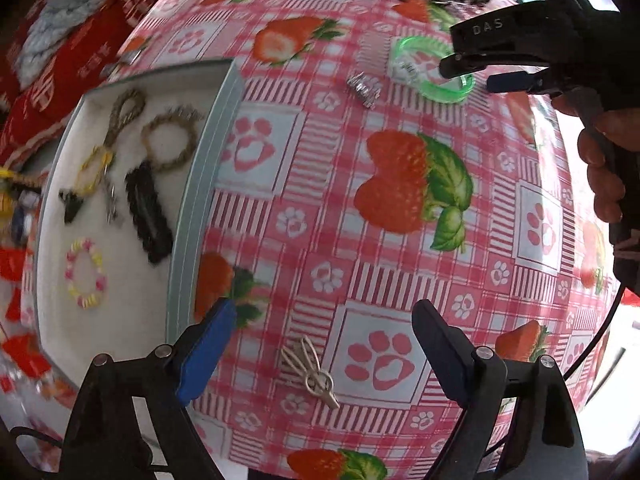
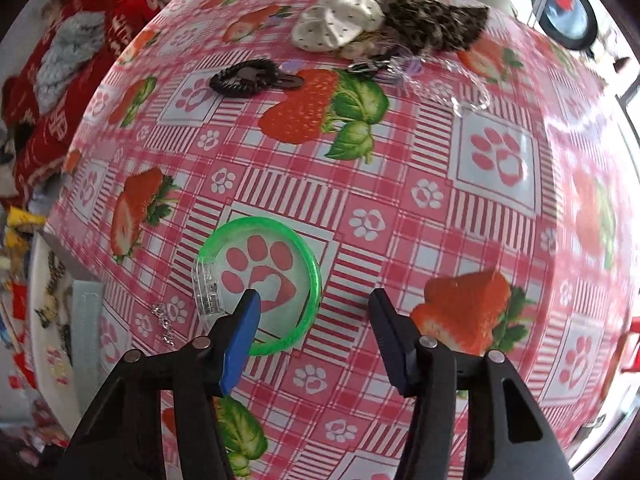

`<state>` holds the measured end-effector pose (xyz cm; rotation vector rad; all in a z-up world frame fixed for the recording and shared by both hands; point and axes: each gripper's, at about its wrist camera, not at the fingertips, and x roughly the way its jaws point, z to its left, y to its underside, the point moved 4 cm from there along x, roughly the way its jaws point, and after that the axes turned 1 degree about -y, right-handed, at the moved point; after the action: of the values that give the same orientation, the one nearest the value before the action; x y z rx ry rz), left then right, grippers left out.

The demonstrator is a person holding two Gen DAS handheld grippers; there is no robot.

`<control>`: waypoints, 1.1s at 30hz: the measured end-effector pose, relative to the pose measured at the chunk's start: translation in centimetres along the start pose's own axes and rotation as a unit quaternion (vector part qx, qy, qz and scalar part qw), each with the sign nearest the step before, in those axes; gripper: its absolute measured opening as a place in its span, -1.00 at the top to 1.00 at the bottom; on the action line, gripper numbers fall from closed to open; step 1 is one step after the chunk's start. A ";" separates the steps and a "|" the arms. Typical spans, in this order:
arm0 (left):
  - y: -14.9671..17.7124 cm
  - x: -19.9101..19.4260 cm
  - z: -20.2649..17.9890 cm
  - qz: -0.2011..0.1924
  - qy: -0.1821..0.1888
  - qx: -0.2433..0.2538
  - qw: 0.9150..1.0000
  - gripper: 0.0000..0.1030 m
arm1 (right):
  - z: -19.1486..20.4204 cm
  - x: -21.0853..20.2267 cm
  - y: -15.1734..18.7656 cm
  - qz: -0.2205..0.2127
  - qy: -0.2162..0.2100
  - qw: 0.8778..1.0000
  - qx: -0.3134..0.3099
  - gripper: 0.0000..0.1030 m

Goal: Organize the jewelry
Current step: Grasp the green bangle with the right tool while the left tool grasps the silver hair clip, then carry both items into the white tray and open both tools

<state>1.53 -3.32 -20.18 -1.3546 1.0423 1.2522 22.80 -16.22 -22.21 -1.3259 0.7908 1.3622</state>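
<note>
A green bangle with a clear clasp lies flat on the strawberry tablecloth. My right gripper is open over it: the left finger stands inside the ring, the right finger outside, and neither pad presses the rim. The left wrist view shows that gripper at the bangle. My left gripper is open above a beige hair clip, which lies on the cloth between the fingers. A white-lined tray at left holds a black snap clip, braided rings and a pastel bead bracelet.
A small silver clip lies between tray and bangle. At the far side sit a black comb clip, a white dotted bow, a leopard-print bow and a clear chain. Red cloth is heaped beyond the table's left edge.
</note>
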 end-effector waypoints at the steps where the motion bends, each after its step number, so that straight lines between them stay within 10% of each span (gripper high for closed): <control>1: 0.4 0.1 0.1 0.004 0.000 -0.009 1.000 -0.68 | 0.2 0.1 0.0 -0.002 0.006 1.000 -0.012 -0.16; 15: 6.0 2.6 2.3 0.048 0.008 -0.100 0.994 -0.60 | 0.9 0.1 0.3 -0.023 0.054 0.995 -0.085 0.21; 20: 7.4 3.6 2.9 0.058 0.007 -0.099 0.993 -0.32 | 0.9 0.0 0.4 -0.027 0.049 0.995 -0.086 0.73; 27: 6.7 3.8 1.2 0.051 0.007 -0.073 0.996 0.51 | 0.4 -0.3 1.0 -0.019 0.023 0.997 -0.066 0.86; 33: 5.4 3.6 0.3 0.035 0.027 -0.062 0.997 0.51 | -0.4 -0.8 2.4 -0.008 -0.011 0.999 -0.045 0.86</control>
<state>-3.46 -3.78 -24.30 -1.4638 1.0724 1.3576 20.53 -17.43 -21.98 -1.3826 0.7104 1.4118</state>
